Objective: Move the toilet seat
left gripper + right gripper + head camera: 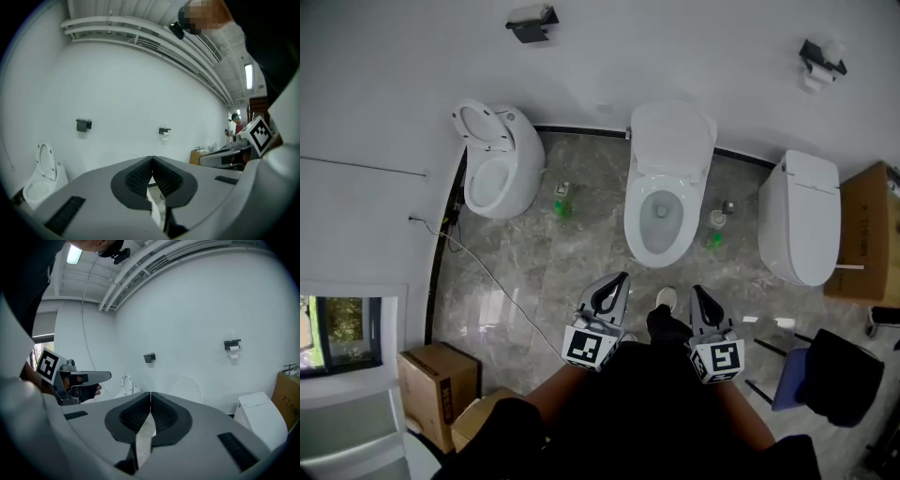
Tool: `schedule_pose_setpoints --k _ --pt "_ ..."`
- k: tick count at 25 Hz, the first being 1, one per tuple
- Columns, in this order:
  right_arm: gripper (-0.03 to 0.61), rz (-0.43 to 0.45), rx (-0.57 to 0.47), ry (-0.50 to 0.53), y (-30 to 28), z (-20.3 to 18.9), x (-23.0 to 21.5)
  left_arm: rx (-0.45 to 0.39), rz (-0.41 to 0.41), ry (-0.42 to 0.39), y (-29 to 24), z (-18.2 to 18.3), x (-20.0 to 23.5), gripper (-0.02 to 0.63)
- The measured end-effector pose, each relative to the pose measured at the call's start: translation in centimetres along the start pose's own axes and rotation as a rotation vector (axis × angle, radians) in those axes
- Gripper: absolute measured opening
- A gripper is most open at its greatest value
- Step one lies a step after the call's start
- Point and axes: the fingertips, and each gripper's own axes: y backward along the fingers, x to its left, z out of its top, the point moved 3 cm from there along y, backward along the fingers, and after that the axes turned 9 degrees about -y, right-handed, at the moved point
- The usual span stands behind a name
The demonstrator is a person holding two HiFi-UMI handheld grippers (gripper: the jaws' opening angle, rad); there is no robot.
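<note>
A white wall (675, 47) fills the top of the head view, with a grey marble floor (553, 272) below it. A window (337, 333) and a cardboard box (436, 380) sit at the lower left, a blue chair (786, 382) at the lower right. In the right gripper view a ceiling lamp (74, 254) glows at the upper left.

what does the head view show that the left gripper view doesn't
Only the head view: the middle toilet's open bowl, two green bottles and the cardboard box at lower left. Only the left gripper view: ceiling pipes, a ceiling light and a distant person. Both: the left toilet with its seat raised and the two wall holders.
</note>
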Motion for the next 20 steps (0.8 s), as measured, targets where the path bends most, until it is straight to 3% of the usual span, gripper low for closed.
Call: schedule_pose_setpoints --k 2,6,10,20 --pt "0.031 0.004 0.003 -0.021 -1.2 0.4 -1.9 0.008 0.013 -0.019 -2.3 0.5 0.1 0.014" --pt "0.031 0.02 0.017 -0.03 -3.1 1.5 -5.4 0.053 0.036 0.034 -5.8 0.3 0.3 0.014" --pt "0.031 0.038 0.032 -0.023 -5.3 2.4 -8.4 0.081 0.058 0.033 -8.2 -0.1 0.9 0.014" --pt "0.031 -0.02 0.108 -0.071 -9.8 -0.4 -13.0 0.143 0.095 0.076 -10.5 -4.5 3.5 0.014"
